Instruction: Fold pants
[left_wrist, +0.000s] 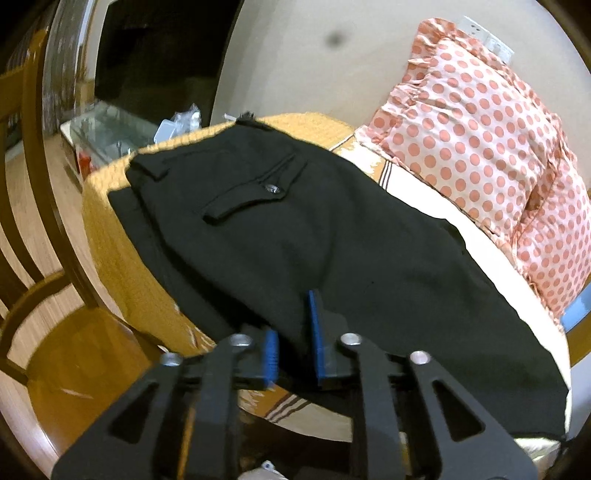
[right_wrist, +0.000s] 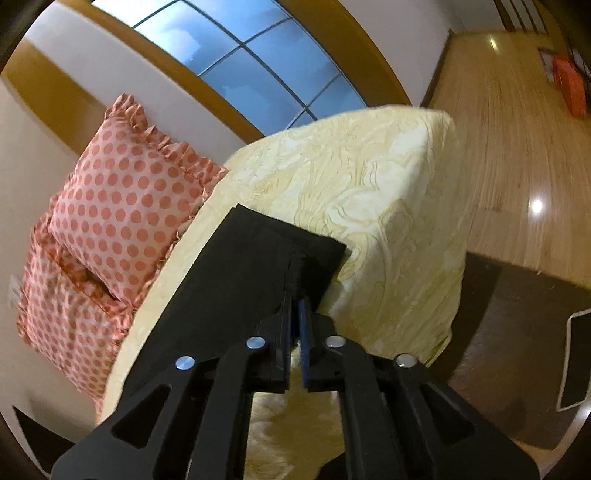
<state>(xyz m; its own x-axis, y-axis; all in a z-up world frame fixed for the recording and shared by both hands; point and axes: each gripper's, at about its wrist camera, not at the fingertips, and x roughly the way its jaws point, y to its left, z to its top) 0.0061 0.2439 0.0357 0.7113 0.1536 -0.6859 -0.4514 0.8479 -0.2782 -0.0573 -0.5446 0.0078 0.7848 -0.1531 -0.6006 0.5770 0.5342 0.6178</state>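
Black pants (left_wrist: 295, 236) lie flat on the bed, back pocket with a button (left_wrist: 273, 190) facing up, waistband at the far left. My left gripper (left_wrist: 293, 332) is shut on the near edge of the pants, cloth pinched between its blue pads. In the right wrist view the leg ends of the pants (right_wrist: 258, 266) lie on the pale yellow bedcover (right_wrist: 388, 206). My right gripper (right_wrist: 293, 314) is shut on the hem edge of the pants near the bed's corner.
Two pink polka-dot pillows (left_wrist: 480, 147) (right_wrist: 118, 206) lie along the far side of the bed. A wooden chair (left_wrist: 55, 314) stands left of the bed. A glass table (left_wrist: 110, 129) with clutter stands beyond. Wooden floor (right_wrist: 517, 147) and a dark mat (right_wrist: 517, 350) lie right of the bed.
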